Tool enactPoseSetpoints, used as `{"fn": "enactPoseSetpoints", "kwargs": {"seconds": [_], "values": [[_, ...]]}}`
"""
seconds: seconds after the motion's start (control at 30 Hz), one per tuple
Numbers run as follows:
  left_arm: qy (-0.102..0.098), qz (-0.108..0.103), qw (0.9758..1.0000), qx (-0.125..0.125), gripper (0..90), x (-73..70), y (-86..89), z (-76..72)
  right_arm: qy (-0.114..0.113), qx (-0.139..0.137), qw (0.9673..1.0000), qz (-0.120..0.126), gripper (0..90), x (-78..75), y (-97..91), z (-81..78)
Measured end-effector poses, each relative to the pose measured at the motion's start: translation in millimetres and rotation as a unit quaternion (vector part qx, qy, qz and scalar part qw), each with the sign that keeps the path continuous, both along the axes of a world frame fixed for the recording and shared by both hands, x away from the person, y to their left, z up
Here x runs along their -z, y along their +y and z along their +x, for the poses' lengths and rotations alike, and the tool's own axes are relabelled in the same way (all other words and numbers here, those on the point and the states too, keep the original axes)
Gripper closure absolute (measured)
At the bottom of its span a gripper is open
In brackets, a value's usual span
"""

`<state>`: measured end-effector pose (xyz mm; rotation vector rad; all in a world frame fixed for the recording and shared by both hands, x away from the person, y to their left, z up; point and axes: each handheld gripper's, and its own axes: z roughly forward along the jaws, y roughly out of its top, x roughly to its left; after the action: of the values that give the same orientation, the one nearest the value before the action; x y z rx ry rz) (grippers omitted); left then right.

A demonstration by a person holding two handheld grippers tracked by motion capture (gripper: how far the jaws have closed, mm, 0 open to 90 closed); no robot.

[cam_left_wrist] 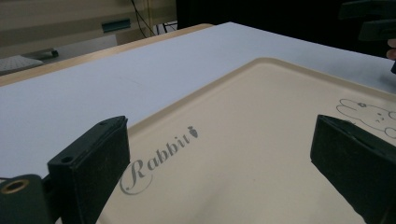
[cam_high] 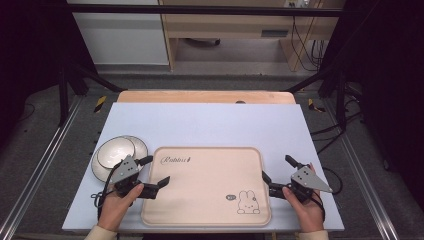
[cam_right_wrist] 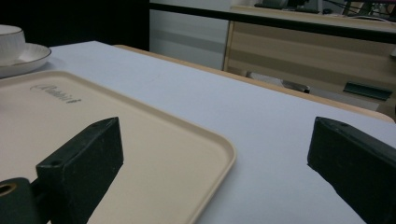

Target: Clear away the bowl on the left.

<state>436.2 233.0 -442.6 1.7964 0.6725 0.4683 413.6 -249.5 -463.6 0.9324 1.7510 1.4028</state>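
High view shows me the beige tray [cam_high: 210,200] lying flat on the white table [cam_high: 210,125], my left gripper [cam_high: 154,172] spread over its left edge by the stacked bowls [cam_high: 116,152], my right gripper [cam_high: 278,174] spread beside its right edge, both empty.

Even, soft overhead light is falling on the table [cam_high: 210,125], leaving the room's side edges sinking into near black in the high view. Shadows are lying faint and short. In both gripper views the near tongs [cam_left_wrist: 224,172] are looking soft-edged, and the far furniture is blurring slightly.
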Motion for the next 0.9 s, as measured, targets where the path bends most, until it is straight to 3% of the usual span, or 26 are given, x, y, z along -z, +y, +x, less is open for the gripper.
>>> {"fn": "enactPoseSetpoints", "kwargs": {"seconds": [0.17, 0.4, 0.63, 0.77, 0.9], "values": [[-0.003, 0.032, 0.9994, 0.013, 4.7, -10.5, -3.8, 14.8, 0.006, 0.013, 0.9998, 0.011, 3.6, 3.0, -7.8, 2.2], [-0.011, 0.051, 0.9984, 0.019, 4.7, -31.0, -8.4, 35.8, 0.006, 0.021, 0.9997, 0.014, 3.7, 2.1, -8.8, 1.5], [-0.003, 0.046, 0.9989, 0.011, 4.6, -42.2, -9.4, 54.7, 0.006, 0.031, 0.9994, 0.016, 3.6, 2.9, -10.5, 0.6], [0.004, 0.066, 0.9976, -0.020, 5.3, -34.0, 2.3, 59.1, 0.005, 0.037, 0.9991, 0.017, 3.7, 2.2, -12.4, -1.6], [-0.008, 0.073, 0.9963, -0.044, 5.5, -36.3, 14.5, 51.0, 0.002, 0.037, 0.9991, 0.020, 3.6, 1.0, -12.4, -2.9]]}}
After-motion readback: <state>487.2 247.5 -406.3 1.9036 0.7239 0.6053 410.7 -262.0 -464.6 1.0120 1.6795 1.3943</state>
